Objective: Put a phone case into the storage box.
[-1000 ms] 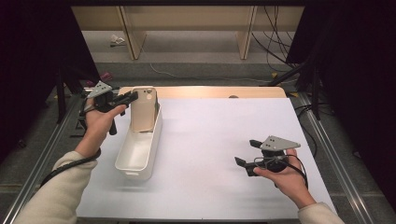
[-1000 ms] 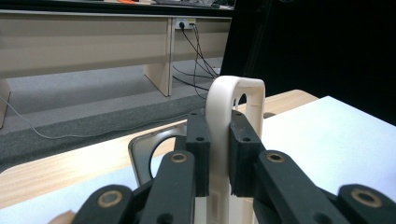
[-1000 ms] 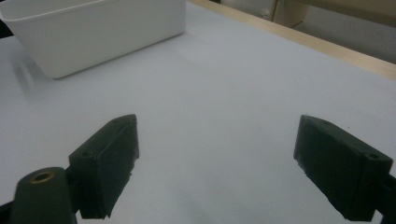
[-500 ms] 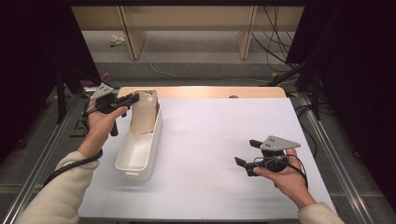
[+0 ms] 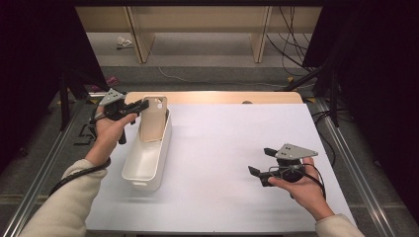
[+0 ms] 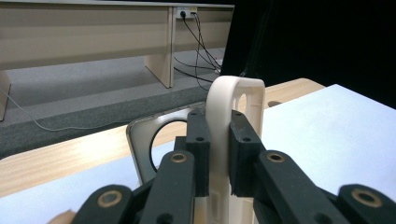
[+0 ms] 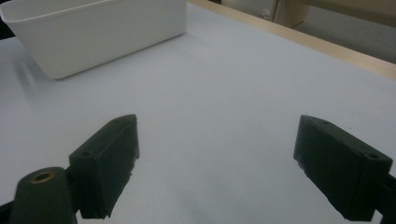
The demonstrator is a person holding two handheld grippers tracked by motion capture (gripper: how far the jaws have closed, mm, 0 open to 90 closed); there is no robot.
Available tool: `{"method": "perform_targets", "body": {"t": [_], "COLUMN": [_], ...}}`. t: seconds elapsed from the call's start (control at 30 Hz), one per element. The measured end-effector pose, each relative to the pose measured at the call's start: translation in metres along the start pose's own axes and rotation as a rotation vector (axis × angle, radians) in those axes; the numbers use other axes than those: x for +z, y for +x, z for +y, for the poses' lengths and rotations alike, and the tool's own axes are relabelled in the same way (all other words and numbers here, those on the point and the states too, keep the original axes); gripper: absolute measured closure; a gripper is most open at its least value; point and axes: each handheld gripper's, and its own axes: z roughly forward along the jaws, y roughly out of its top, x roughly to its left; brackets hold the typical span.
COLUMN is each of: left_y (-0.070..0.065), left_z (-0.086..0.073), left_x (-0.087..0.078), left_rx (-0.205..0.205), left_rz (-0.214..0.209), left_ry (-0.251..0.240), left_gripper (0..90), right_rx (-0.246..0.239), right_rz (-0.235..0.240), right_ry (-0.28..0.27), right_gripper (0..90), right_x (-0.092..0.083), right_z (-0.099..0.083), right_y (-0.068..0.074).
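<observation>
Jaws of my left gripper (image 5: pixel 141 105) clamp the phone case (image 5: pixel 153 118) upright over the white bin (image 5: pixel 143 168); my right gripper (image 5: pixel 262 163) stands wide open, well apart from that bin.

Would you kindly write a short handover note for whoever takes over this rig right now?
Left tool: shut on the edge of the beige phone case, holding it upright at the far end of the white bin.
Right tool: open, holding nothing, low over the bare white table, well apart from the bin.
Done: case gripped, its lower end inside the bin.
Left: probably lower the case, release it and draw the left tool away; whether the case already rests on the bin's floor cannot be told.
</observation>
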Motion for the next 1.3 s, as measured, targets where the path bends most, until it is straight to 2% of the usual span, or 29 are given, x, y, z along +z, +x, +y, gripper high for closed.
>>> {"method": "perform_targets", "body": {"t": [1.3], "left_y": [0.0027], "left_z": [-0.0086], "left_x": [0.0068], "left_rx": [0.004], "left_rz": [-0.005], "left_ry": [0.029], "left_gripper": [80.5], "right_rx": [0.006], "right_rz": [0.006], "right_ry": [-0.001], "right_gripper": [15.1], "right_x": [0.0007], "right_z": [-0.0005], "right_y": [-0.0005]}}
